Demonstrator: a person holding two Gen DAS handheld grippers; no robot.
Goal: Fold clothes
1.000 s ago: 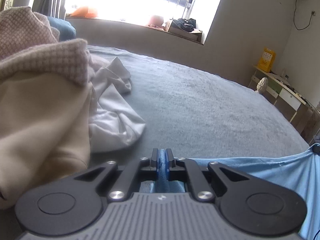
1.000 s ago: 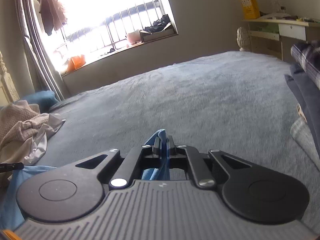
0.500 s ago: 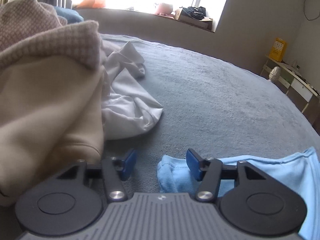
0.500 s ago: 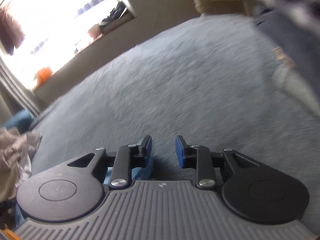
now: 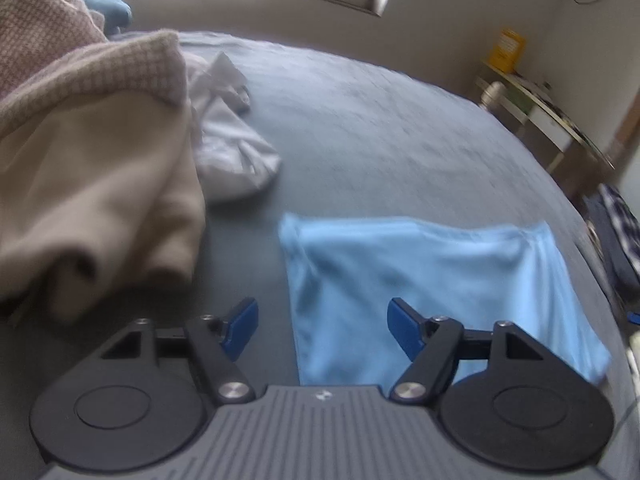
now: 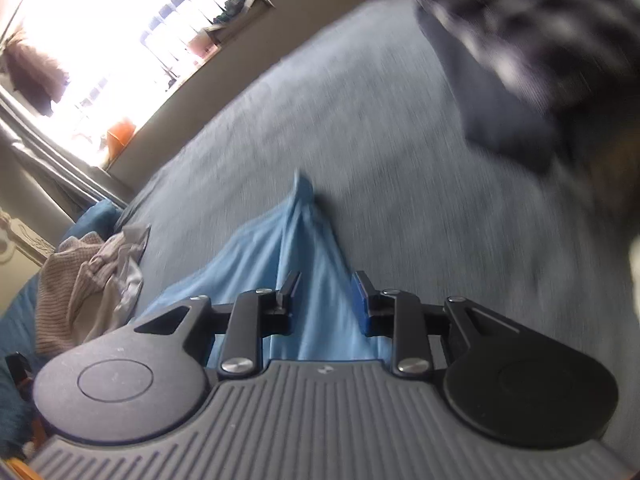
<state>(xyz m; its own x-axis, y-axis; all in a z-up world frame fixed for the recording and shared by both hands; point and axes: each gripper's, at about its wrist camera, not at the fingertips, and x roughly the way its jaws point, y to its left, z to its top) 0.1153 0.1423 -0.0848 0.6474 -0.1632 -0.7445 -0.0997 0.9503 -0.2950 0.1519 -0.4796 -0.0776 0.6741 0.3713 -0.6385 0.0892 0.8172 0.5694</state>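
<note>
Blown-out window (image 6: 120, 52) backlight; heavy motion blur, fisheye-bent edges.

Left wrist view: low over the bed (image 5: 360, 128), facing the window. Right wrist view: rolled (blurred). Shared: light blue garment (image 5: 420, 272) (image 6: 272, 256).

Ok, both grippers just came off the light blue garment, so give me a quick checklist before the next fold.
1. Left gripper free of cloth: ok, jaws opening, nothing pinched.
2. Right gripper free of cloth: ok, pads apart.
3. Light blue garment flat on the grey bedspread: not ok, creases run along it.
4. Beige knitted sweater clear of the garment: ok, a gap shows.
5. White crumpled shirt clear: ok.
6. Near hem straight: cannot tell, hidden.
</note>
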